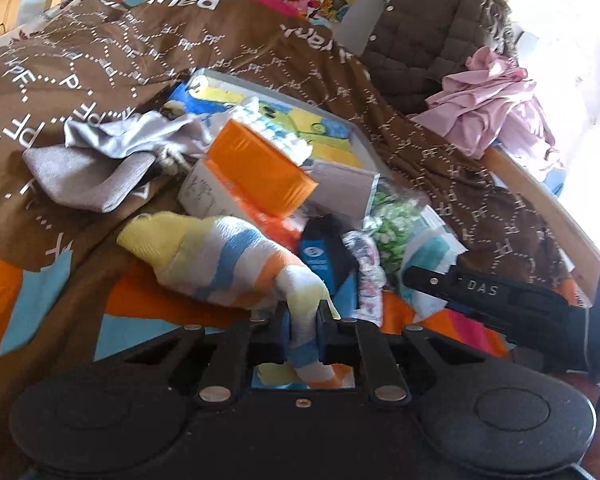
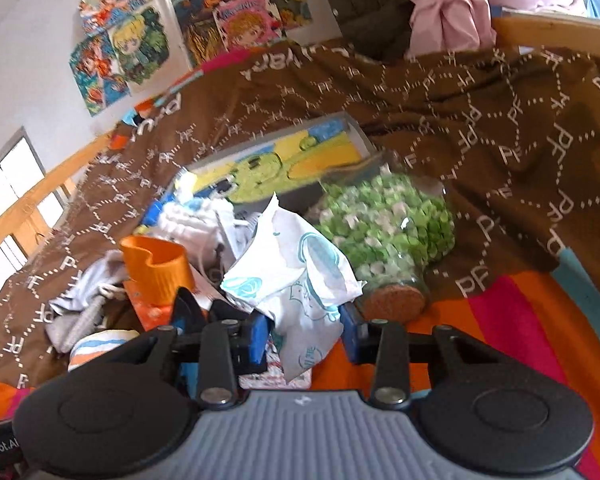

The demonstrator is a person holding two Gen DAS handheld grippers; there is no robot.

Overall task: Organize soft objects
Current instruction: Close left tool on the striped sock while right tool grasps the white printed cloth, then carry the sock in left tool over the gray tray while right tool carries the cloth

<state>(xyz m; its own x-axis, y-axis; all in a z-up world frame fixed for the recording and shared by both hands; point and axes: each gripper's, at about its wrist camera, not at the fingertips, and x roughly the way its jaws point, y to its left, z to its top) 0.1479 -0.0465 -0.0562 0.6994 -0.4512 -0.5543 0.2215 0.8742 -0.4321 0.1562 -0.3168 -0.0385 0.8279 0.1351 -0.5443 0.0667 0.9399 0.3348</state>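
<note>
— Sorting's barely begun? The left gripper [image 1: 305,322] pinches a striped sock [image 1: 224,260]; the right gripper [image 2: 305,338] clamps a printed white cloth [image 2: 296,276].
— Yes; grey cloth [image 1: 88,168], boxes, and jar [image 2: 384,232] clutter mid-bed [image 2: 520,340].

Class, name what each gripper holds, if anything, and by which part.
Left gripper: the striped sock, pinched near its open end. Right gripper: a white printed packet, gripped at its lower end.

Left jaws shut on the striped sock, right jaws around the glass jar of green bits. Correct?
Not quite. The left gripper does clamp the striped sock, but the right gripper holds a white printed pouch; the jar lies behind it, untouched, per the right wrist view.
</note>
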